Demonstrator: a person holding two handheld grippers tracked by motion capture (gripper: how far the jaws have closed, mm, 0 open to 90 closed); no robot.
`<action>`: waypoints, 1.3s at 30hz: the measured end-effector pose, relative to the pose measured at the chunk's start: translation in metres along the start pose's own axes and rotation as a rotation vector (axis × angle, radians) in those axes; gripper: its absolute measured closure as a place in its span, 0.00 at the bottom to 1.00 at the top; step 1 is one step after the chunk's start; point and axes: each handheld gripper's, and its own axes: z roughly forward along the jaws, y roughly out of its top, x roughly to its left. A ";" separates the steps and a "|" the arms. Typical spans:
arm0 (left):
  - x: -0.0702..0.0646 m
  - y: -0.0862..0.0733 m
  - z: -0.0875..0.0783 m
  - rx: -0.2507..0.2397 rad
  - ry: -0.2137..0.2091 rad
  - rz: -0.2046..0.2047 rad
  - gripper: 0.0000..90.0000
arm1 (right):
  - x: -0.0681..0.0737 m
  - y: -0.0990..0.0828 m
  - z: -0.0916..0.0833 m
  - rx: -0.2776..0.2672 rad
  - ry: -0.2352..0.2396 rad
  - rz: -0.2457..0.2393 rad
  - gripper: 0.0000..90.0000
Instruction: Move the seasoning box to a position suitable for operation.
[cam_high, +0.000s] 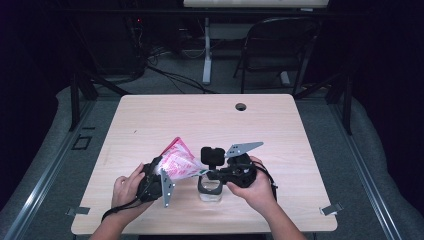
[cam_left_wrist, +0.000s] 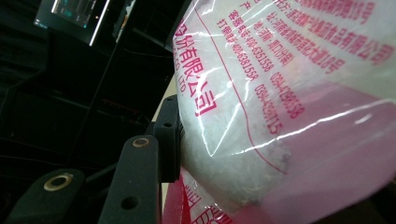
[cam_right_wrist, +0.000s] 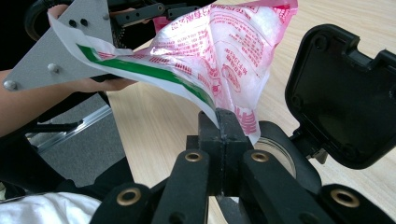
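High view: left gripper (cam_high: 159, 181) clamps the bulging body of a pink-printed plastic bag (cam_high: 177, 161) of white granules, held above the near-centre of the wooden table (cam_high: 150, 120). Right gripper (cam_right_wrist: 225, 122), jaws pressed together, pinches the bag's lower corner over a clear container (cam_high: 210, 192) with its black flip lid (cam_high: 212, 154) raised.

Bag (cam_high: 177, 162): clear plastic pouch with pink print and a green stripe, part-filled with white granules. It is held above the table, tilted, one corner pointing down over the jar (cam_high: 210, 189). Jar: clear container with a black collar, upright on the table near the front edge, its hinged black lid (cam_high: 212, 155) standing open.
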 end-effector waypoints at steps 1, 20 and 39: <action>0.000 0.000 0.000 0.000 0.002 0.002 0.69 | 0.000 0.000 0.000 0.001 0.000 0.000 1.00; -0.002 0.001 -0.001 -0.005 0.040 0.079 0.70 | -0.002 -0.001 0.000 0.020 0.007 -0.002 1.00; -0.001 0.005 -0.006 -0.013 0.069 0.115 0.70 | -0.001 0.000 -0.003 0.011 0.014 -0.004 1.00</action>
